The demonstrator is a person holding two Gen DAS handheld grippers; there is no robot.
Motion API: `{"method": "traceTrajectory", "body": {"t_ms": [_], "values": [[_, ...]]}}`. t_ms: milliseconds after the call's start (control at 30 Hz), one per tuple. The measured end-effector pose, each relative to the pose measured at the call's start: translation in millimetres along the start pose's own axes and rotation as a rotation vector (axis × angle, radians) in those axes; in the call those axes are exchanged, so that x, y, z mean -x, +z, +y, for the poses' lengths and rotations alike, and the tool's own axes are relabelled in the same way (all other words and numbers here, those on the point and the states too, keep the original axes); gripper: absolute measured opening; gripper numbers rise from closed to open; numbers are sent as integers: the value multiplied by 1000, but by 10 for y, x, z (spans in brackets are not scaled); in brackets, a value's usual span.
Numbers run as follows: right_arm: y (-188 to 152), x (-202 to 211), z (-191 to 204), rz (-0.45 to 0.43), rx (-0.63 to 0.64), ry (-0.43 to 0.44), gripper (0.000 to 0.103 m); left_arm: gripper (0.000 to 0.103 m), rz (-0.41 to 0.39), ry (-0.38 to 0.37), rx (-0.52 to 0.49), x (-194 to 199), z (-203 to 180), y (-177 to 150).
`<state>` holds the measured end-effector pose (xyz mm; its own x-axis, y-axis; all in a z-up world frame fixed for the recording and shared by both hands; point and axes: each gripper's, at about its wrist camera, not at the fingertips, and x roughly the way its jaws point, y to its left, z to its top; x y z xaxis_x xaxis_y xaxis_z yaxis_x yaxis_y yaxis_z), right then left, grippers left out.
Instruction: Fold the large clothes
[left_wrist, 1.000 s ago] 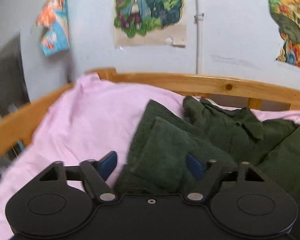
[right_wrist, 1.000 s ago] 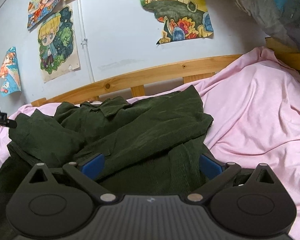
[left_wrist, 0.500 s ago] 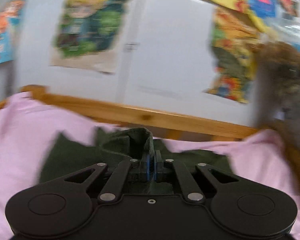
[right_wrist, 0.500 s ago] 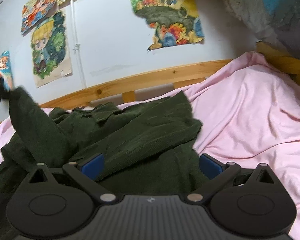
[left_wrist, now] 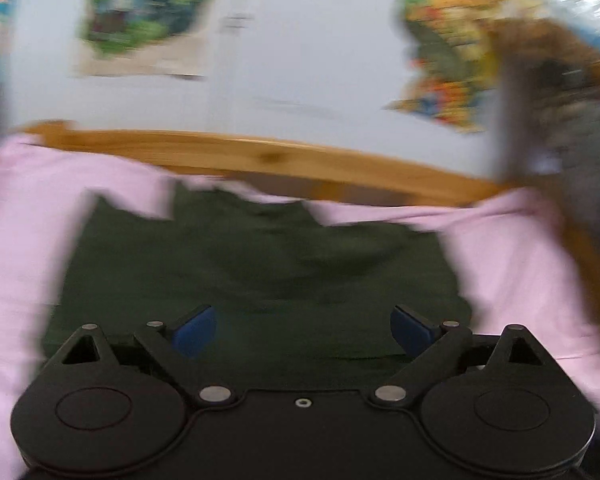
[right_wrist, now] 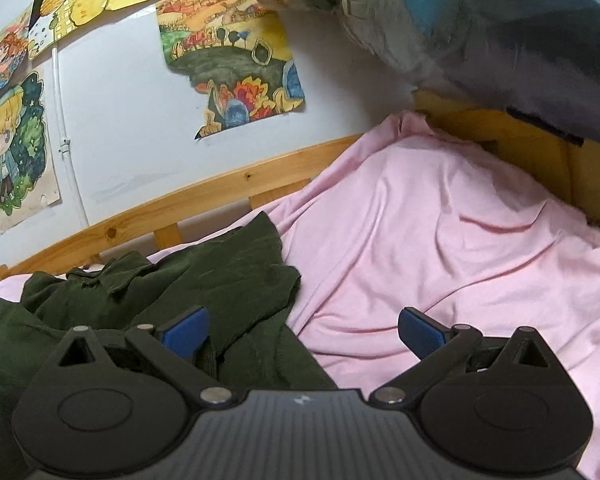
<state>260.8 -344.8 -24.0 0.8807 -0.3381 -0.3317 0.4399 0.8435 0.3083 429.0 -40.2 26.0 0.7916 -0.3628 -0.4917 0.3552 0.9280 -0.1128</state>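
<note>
A dark green garment [left_wrist: 260, 264] lies on the pink sheet [left_wrist: 20, 240] of a wooden bed. The left wrist view is blurred. There my left gripper [left_wrist: 302, 330] hangs just above the cloth, its jaws opening wide, and nothing is pinched between the blue pads [left_wrist: 192, 330]. In the right wrist view the same garment [right_wrist: 204, 280] lies rumpled at the lower left, collar toward the rail. My right gripper [right_wrist: 304, 334] is open over the garment's right edge, left pad above green cloth, right pad above the pink sheet [right_wrist: 460, 240].
A wooden bed rail [right_wrist: 204, 200] runs along the far side under a white wall with paper drawings [right_wrist: 228, 64]. A bundle in clear plastic [right_wrist: 480, 20] overhangs the top right corner beside the headboard [right_wrist: 520, 148]. A white pipe [right_wrist: 64, 144] runs down the wall.
My left gripper closed on a fold of the green garment, carried it rightward, then let go and opened. The right gripper swung to the right, staying open.
</note>
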Motion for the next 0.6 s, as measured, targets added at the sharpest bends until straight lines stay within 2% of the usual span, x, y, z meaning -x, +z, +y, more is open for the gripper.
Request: {"method": "traceTrajectory", "body": {"t_ms": [100, 200, 267, 367, 467, 567, 600], "values": [[-34, -32, 73, 20, 32, 75, 103, 94, -14, 184, 21, -22, 424, 29], [-48, -67, 189, 25, 82, 162, 101, 94, -14, 284, 55, -101, 818, 66], [-28, -118, 291, 37, 120, 197, 97, 94, 1, 325, 121, -204, 1058, 105], [16, -223, 452, 48, 181, 233, 90, 94, 26, 302, 259, -356, 1388, 121], [50, -393, 604, 113, 227, 256, 82, 92, 85, 284, 337, -571, 1537, 100], [15, -539, 679, 170, 232, 253, 81, 77, 96, 268, 316, -701, 1557, 68], [-5, -607, 701, 199, 225, 248, 78, 63, 91, 264, 307, -716, 1559, 49]]}}
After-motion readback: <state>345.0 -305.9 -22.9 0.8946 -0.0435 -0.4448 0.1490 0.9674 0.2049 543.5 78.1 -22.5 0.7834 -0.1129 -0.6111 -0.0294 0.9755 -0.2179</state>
